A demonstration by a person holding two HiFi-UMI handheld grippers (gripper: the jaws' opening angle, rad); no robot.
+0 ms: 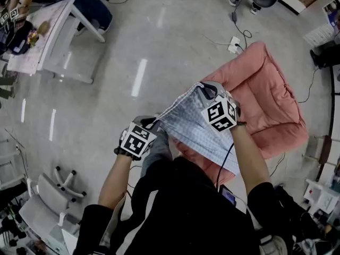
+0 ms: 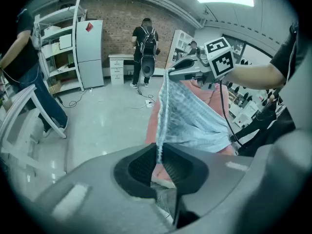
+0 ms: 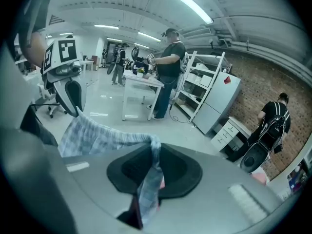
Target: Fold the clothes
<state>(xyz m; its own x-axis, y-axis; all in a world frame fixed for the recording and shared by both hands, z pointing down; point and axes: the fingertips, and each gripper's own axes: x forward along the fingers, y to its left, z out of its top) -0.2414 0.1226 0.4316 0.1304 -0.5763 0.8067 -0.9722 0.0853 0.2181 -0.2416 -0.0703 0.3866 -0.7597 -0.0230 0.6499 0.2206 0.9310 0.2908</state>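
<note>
- Glossy grey floor (image 1: 159,62) under me, streaked with lamp reflections.
- White table (image 1: 53,36) ahead, to my left.
- Brick wall (image 2: 126,18) behind white fridge (image 2: 90,52) and shelving (image 2: 56,48).
- Ceiling strip light (image 2: 224,0) lit.

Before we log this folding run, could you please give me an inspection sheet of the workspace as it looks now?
Surface: pink cushion lies on the shiny grey floor.
Job's things: checked blue-white garment, held up in the air and stretched between both grippers.
Clutter: white table with small items at the far left; office chair beside the person.
Grippers: left gripper shut on one edge of the garment; right gripper shut on another edge.
Cables: power strip and loose leads on the floor beyond the cushion; black cable along the right forearm.
Surroundings: brick wall, white fridge, shelving, people standing.
</note>
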